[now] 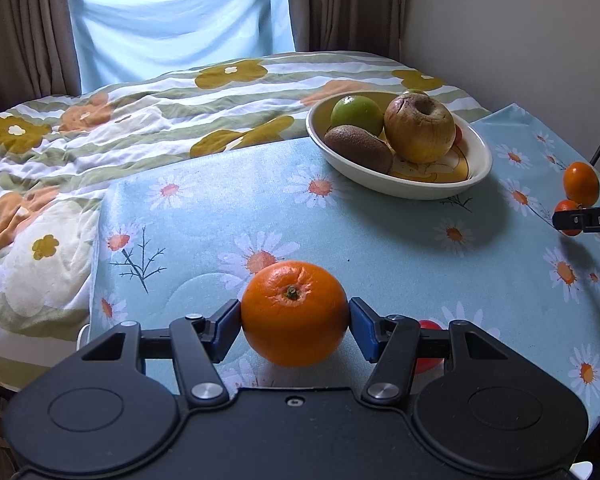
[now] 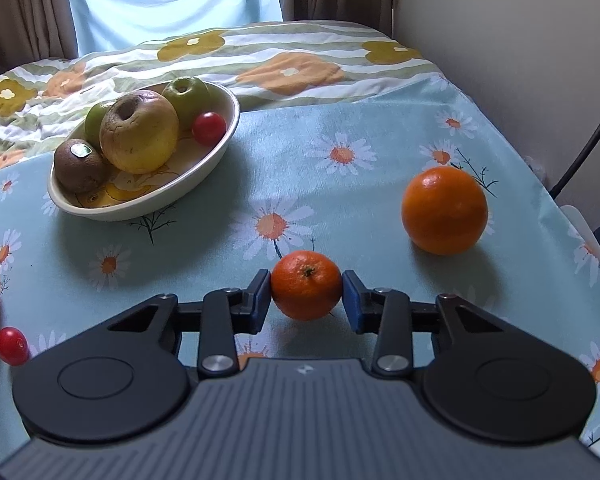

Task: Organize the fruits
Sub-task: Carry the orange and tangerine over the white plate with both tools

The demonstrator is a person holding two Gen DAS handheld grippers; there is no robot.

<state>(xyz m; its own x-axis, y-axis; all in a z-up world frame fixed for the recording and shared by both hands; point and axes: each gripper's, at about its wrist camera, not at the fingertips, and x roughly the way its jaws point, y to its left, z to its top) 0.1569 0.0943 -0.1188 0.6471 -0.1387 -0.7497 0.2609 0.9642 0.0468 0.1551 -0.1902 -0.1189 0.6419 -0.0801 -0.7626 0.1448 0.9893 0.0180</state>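
Supporting surface is a pale blue cloth with a daisy print [image 2: 340, 208], adjoining a striped floral quilt [image 1: 140, 120]. Resting directly on it: an oval cream ceramic bowl [image 2: 140, 210], a large round orange [image 2: 444, 210] and a small red cherry tomato [image 2: 11, 346], well apart.

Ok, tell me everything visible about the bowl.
The bowl is an oval, shallow, cream dish, ceramic by its look, with a yellow printed inside. It sits upright on the daisy cloth, near the bedspread. In it lie a kiwi with a sticker, a wrinkled yellow apple, two green apples and a cherry tomato. Neither gripper touches it.
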